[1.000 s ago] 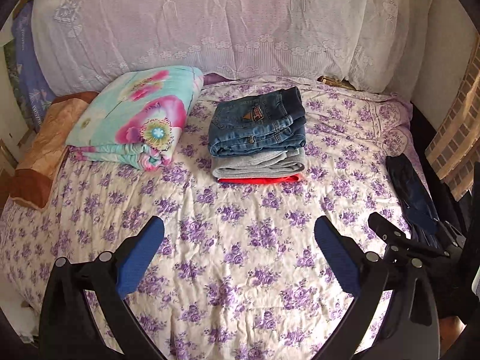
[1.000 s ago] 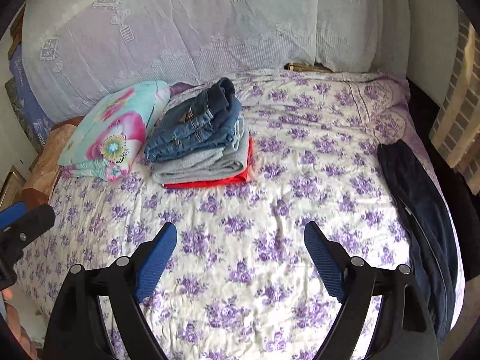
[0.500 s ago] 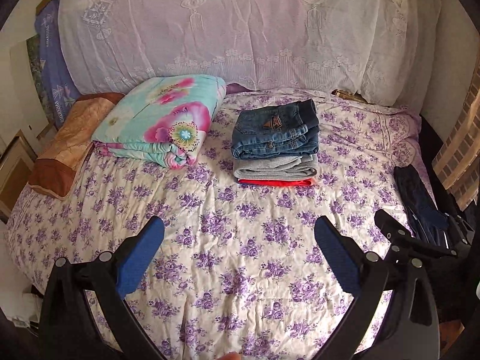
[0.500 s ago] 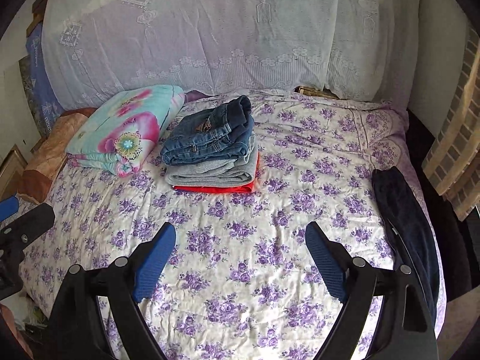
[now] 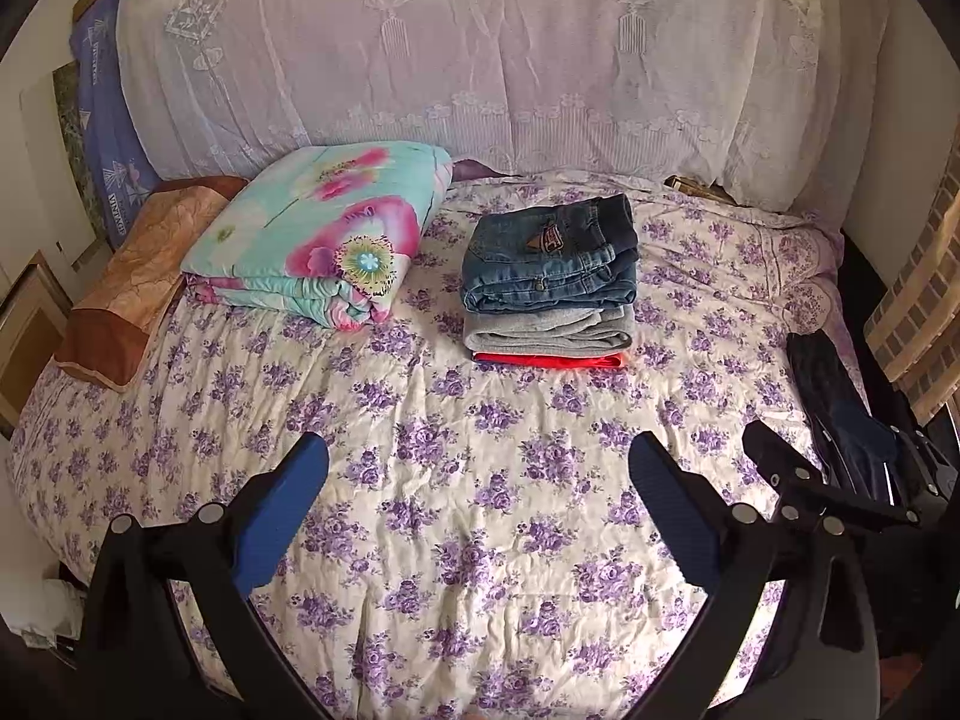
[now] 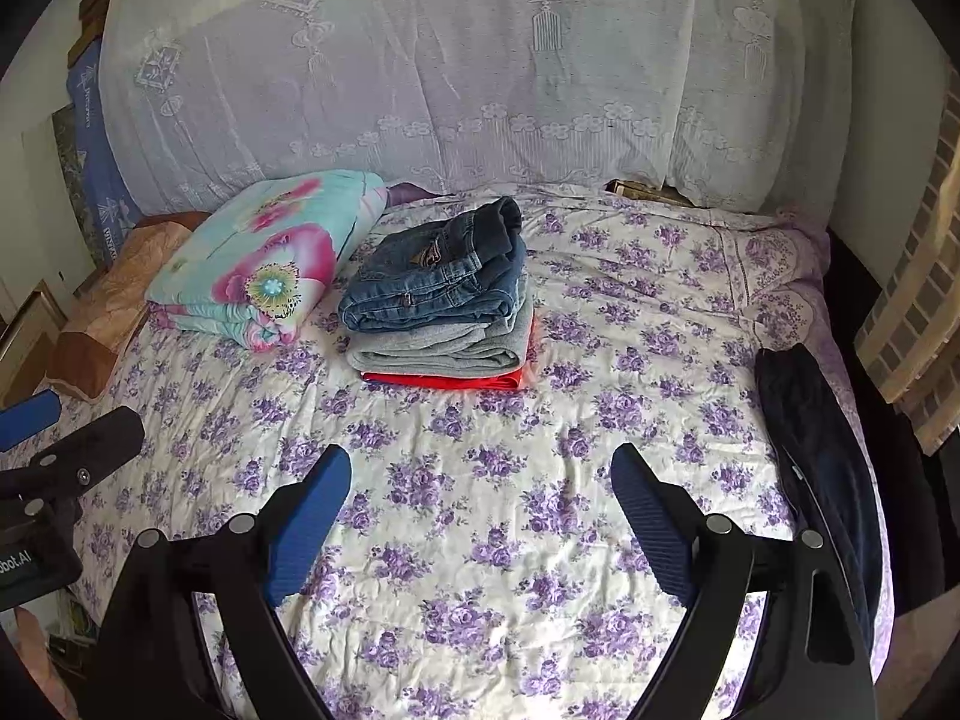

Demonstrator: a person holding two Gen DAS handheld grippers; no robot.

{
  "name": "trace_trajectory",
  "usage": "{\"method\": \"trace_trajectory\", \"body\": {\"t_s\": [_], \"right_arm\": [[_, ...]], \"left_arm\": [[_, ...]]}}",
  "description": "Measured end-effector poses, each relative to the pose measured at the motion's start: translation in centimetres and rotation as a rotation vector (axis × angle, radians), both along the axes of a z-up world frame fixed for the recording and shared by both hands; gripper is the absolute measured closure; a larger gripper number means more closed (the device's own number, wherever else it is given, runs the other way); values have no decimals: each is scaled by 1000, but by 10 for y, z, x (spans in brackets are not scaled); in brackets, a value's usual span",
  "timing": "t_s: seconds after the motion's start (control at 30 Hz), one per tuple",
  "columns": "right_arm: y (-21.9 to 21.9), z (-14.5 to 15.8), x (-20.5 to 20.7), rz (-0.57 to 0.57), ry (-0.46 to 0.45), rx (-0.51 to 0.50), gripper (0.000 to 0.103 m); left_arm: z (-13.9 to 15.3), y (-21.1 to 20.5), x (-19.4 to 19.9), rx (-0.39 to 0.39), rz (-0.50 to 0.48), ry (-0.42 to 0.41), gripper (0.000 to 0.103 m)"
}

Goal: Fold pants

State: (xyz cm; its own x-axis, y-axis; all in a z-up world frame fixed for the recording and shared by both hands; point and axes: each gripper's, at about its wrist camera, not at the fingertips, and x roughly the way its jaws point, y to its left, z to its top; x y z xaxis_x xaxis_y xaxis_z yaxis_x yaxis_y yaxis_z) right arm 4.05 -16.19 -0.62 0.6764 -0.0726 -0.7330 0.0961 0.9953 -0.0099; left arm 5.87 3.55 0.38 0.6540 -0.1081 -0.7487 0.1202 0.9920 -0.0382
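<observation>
Dark navy pants (image 6: 822, 462) lie in a long strip along the bed's right edge; they also show in the left wrist view (image 5: 840, 408). A stack of folded clothes (image 5: 549, 282), jeans on top, grey in the middle, red at the bottom, sits mid-bed; it shows in the right wrist view too (image 6: 441, 300). My left gripper (image 5: 480, 468) is open and empty above the floral bedspread (image 5: 456, 480). My right gripper (image 6: 480, 474) is open and empty, left of the navy pants.
A folded turquoise floral quilt (image 5: 324, 234) and a brown pillow (image 5: 126, 276) lie at the back left. A white lace cover (image 5: 480, 60) drapes the headboard. A brick-pattern wall (image 6: 918, 300) stands on the right.
Both grippers have drawn back and risen from the bed, so more of the headboard and bed shows. Both stayed open and empty. The clothes have not moved.
</observation>
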Motion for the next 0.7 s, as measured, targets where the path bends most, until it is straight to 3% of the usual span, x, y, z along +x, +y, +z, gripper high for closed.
{"method": "trace_trajectory", "body": {"t_s": [0.7], "right_arm": [[-2, -1, 1, 1, 4, 5, 14]], "left_arm": [[-3, -6, 4, -4, -19, 17, 5]]}}
